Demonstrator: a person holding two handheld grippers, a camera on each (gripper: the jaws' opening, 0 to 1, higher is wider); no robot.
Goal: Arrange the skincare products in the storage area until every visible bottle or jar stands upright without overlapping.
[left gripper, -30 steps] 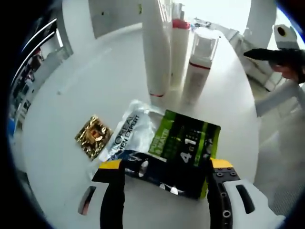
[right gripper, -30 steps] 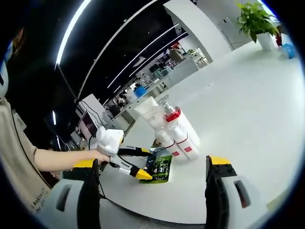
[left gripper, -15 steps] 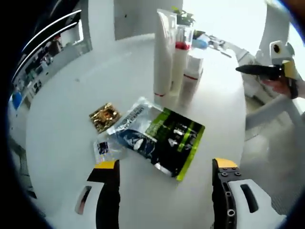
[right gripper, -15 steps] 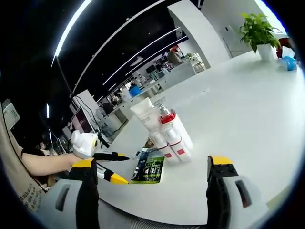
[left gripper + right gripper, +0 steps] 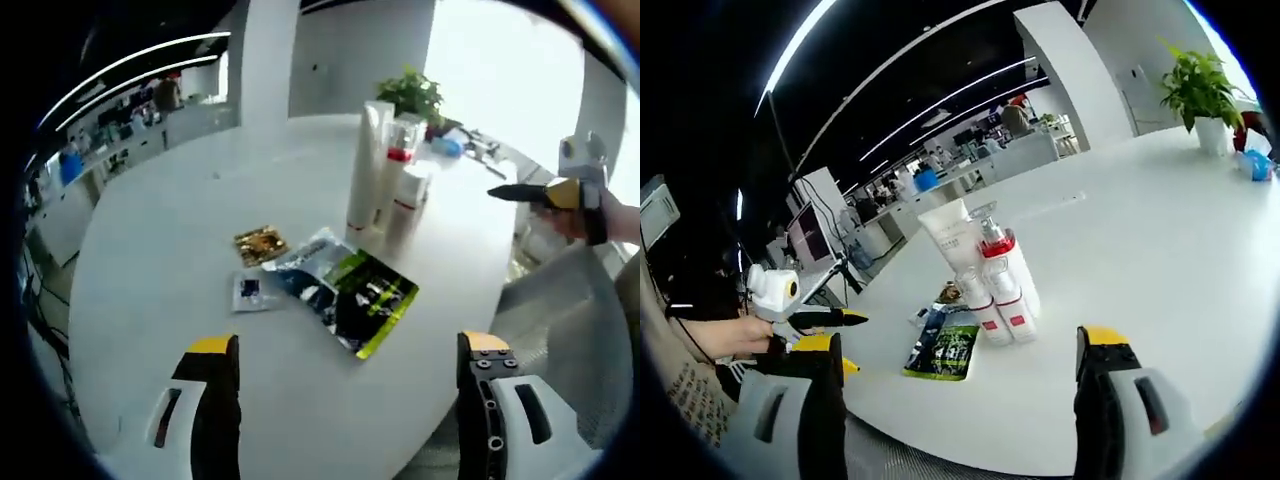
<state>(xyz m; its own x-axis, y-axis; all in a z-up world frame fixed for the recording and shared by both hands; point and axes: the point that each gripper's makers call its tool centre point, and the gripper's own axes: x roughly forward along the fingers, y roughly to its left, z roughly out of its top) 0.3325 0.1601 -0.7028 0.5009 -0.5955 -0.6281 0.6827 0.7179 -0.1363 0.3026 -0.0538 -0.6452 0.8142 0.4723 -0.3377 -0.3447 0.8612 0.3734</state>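
Three upright bottles (image 5: 385, 190) stand well beyond both grippers' wide-spread, empty fingers (image 5: 218, 362), past flat sachets (image 5: 345, 290).

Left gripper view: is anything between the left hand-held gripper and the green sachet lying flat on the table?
Nothing visible. Bare table lies between the open left hand-held gripper and the green sachet. The upright bottles stand beyond it, the gold sachet off to its side.

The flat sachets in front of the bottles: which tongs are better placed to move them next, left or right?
Probably the left tongs: they are open and point straight at the green sachet and the gold sachet. The right tongs are also open but face the upright bottles, with the sachets off toward their left jaw.
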